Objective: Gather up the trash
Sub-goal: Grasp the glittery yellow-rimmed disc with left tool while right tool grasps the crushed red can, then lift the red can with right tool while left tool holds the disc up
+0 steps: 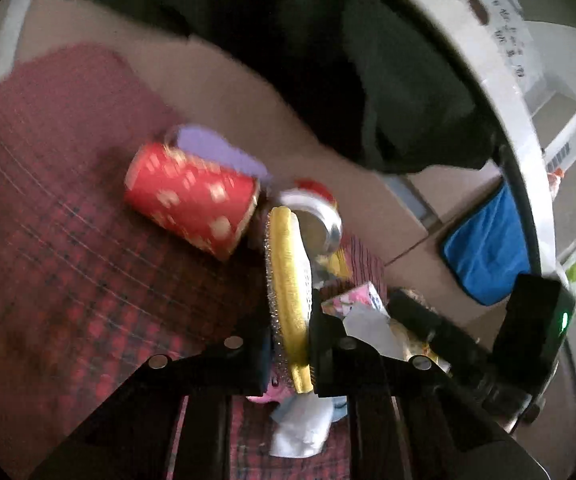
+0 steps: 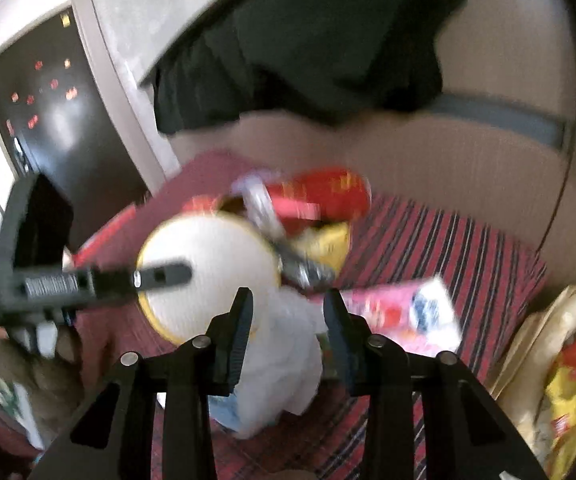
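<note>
Between our left gripper's (image 1: 289, 344) closed jaws at the lower centre of the left wrist view sat the gold-rimmed paper plate (image 1: 288, 280), pinched edge-on. Our right gripper (image 2: 288, 320), at lower centre of its own view, stood partly open around a crumpled white tissue (image 2: 284, 364) without pressing it. Beyond lay a red paper cup (image 1: 192, 196), a silver can (image 1: 319, 216) and a pink wrapper (image 2: 403, 312) on the red plaid cloth (image 1: 68, 240). We judged the plate should lift level, gripped firmly.
</note>
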### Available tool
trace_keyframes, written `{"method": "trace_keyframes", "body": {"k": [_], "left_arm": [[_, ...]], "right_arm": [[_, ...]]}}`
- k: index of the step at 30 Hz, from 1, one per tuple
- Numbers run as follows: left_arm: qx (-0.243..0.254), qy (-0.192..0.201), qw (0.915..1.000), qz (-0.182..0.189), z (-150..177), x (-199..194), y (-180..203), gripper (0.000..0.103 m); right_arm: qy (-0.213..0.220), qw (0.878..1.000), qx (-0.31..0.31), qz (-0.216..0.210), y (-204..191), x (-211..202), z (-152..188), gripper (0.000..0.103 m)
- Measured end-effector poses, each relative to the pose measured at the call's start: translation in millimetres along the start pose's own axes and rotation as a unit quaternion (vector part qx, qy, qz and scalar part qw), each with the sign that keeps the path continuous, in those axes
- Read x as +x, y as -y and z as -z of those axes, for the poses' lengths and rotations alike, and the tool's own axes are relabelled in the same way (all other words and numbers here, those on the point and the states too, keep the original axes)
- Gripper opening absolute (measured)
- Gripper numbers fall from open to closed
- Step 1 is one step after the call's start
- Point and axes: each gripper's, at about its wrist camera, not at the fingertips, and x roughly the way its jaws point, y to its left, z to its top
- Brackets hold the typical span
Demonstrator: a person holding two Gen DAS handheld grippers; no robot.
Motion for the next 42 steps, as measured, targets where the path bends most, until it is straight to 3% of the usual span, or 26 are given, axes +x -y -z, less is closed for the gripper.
{"method": "trace_keyframes", "body": {"k": [5,8,13,17,19,23,24,26,27,33,39,42], "left_arm": [[0.055,0.088,0.9926,-0.064,-4.4,-57.0,-2.9,0.015],[0.075,0.125,0.9853,-0.090,-9.1,-83.0,-9.0,0.015],[0.074,0.140,0.9821,-0.103,-16.8,-104.4,-39.6,0.015],[0.056,0.133,0.9847,-0.098,-18.7,-108.1,-67.0,0.015],[0.046,0.132,0.9858,-0.094,-18.7,-109.7,-79.5,0.015],[0.035,0.128,0.9871,-0.089,-17.1,-108.6,-93.4,0.015],[0.036,0.128,0.9871,-0.090,-16.7,-107.8,-94.1,0.015],[0.036,0.126,0.9871,-0.092,-16.0,-106.1,-94.1,0.015],[0.037,0.127,0.9867,-0.094,-15.6,-105.5,-92.5,0.015],[0.044,0.136,0.9839,-0.107,-15.1,-105.2,-75.7,0.015],[0.065,0.132,0.9845,-0.095,-10.9,-101.2,-47.3,0.015],[0.071,0.127,0.9852,-0.090,-6.0,-99.2,-35.0,0.015]], "right_arm": [[0.015,0.997,0.081,-0.008,10.1,9.9,-39.8,0.038],[0.011,0.990,0.143,0.014,22.9,32.9,-54.1,0.038],[0.002,0.970,0.236,0.051,33.0,71.1,-56.9,0.038],[-0.033,0.965,0.259,0.018,25.9,102.5,-42.0,0.050],[-0.035,0.966,0.256,0.004,20.1,110.3,-39.0,0.053],[-0.031,0.977,0.212,0.017,9.1,120.0,-48.9,0.052],[-0.031,0.980,0.196,0.020,5.9,121.4,-52.1,0.050],[-0.029,0.986,0.166,0.016,-0.4,121.7,-56.6,0.037],[-0.019,0.987,0.158,0.006,-2.7,118.1,-58.4,0.037],[0.030,0.998,0.052,0.019,-42.9,78.6,-64.9,0.034],[0.071,0.996,-0.024,0.044,-66.8,30.5,-69.2,0.033],[0.066,0.995,-0.044,0.066,-68.8,9.7,-61.8,0.033]]}}
